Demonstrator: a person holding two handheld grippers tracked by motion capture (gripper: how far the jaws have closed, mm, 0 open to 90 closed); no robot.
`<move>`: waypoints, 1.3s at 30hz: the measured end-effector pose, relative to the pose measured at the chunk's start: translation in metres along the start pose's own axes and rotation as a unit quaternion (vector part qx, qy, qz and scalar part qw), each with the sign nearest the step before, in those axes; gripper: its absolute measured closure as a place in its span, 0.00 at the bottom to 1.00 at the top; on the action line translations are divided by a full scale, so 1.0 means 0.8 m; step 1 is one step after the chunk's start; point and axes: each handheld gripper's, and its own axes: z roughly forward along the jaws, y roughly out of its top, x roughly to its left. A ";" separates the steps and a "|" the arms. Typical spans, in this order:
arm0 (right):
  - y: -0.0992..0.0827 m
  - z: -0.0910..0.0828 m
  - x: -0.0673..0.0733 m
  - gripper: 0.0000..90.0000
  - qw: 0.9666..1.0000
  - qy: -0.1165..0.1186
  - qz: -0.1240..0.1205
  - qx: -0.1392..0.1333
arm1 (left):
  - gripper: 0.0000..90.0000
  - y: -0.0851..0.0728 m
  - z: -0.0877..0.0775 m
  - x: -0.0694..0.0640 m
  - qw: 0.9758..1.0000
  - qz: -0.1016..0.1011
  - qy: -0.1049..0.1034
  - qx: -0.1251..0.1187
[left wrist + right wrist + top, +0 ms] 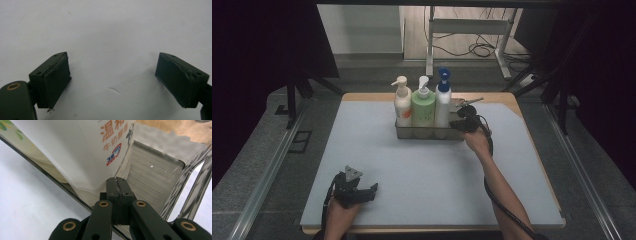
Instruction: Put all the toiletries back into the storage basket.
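A metal wire basket (429,134) stands at the far middle of the pale mat (412,170). It holds three pump bottles: a cream one with an orange label (402,107), a green one (423,109) and a white one with a blue pump (442,102). My right gripper (458,125) is at the basket's right end. In the right gripper view its jaws (117,181) are pressed together on the basket's thin front wall (82,200), beside the white bottle (75,150); the compartment floor (155,170) beyond is bare. My left gripper (373,190) rests low at the near left, its jaws (112,65) wide apart over bare mat.
A small metallic object (468,102) lies just behind the basket's right end. The wooden table edge (507,100) borders the mat. Dark drapes hang at both sides, and a white stand with cables (467,30) is on the floor beyond.
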 end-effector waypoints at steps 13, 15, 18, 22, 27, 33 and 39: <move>0.001 -0.003 0.002 0.97 1.000 0.005 0.001 -0.002 | 0.13 0.000 0.000 0.000 1.000 0.000 0.000 0.000; 0.002 -0.004 0.001 0.96 1.000 0.005 -0.001 -0.002 | 0.13 0.000 0.000 0.000 1.000 0.000 0.000 0.000; 0.002 -0.006 0.001 0.93 1.000 0.002 -0.003 -0.002 | 0.13 0.000 0.000 0.000 1.000 0.000 0.000 0.000; 0.001 -0.009 -0.001 0.90 1.000 0.000 -0.003 -0.005 | 0.13 0.000 0.000 0.000 1.000 0.000 0.000 0.000; -0.001 -0.014 -0.002 0.85 1.000 -0.006 -0.003 -0.010 | 0.13 0.000 0.000 0.000 1.000 0.000 0.000 0.000; -0.003 -0.024 -0.004 0.73 1.000 -0.013 -0.002 -0.020 | 0.13 0.000 0.000 0.000 1.000 0.000 0.000 0.000; -0.005 -0.035 -0.004 0.61 0.999 -0.011 -0.008 -0.029 | 0.13 0.000 0.000 0.000 1.000 0.001 0.000 0.000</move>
